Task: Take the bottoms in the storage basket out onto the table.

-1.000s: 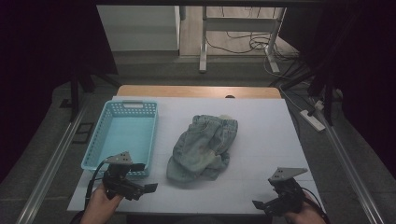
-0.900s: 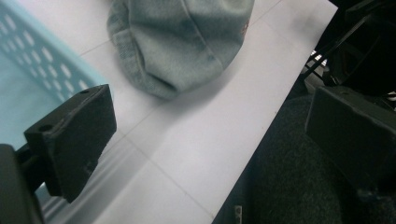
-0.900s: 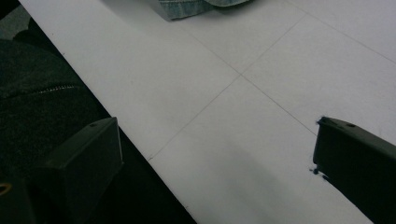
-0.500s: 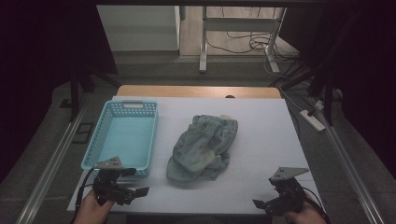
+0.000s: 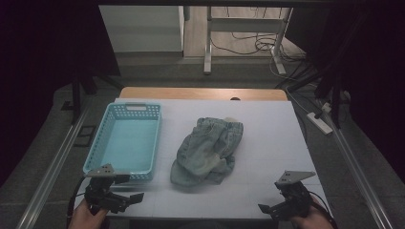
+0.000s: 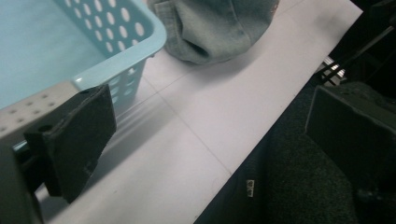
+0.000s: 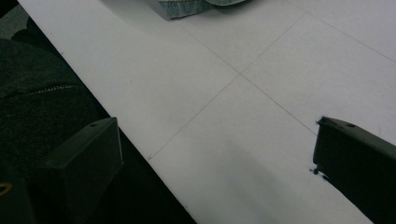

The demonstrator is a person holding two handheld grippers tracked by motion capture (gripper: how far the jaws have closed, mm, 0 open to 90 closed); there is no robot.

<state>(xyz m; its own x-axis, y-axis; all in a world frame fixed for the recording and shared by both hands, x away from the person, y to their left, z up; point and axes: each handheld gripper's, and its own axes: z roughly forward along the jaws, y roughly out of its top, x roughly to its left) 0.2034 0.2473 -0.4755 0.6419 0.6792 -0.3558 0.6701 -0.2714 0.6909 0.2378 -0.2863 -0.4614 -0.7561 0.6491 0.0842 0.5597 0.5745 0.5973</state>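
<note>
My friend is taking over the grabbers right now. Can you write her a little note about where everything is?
Left gripper: jaws open, empty, at the near-left table edge just before the blue basket.
Right gripper: jaws open, empty, at the near-right edge.
Crumpled denim garment lies mid-table, right of the basket, untouched.
Basket is empty.
Done: nothing yet.
Left, probably: pick up the garment and handle it, likely into the basket.

Right gripper [image 7: 219, 163]: jaws spread wide at lower left and lower right of frame, nothing between them. White table [image 7: 261, 93] with thin grid lines fills the centre. Denim garment [image 7: 187, 6] edge at top centre. Dark clothing [image 7: 32, 93] at left.
</note>
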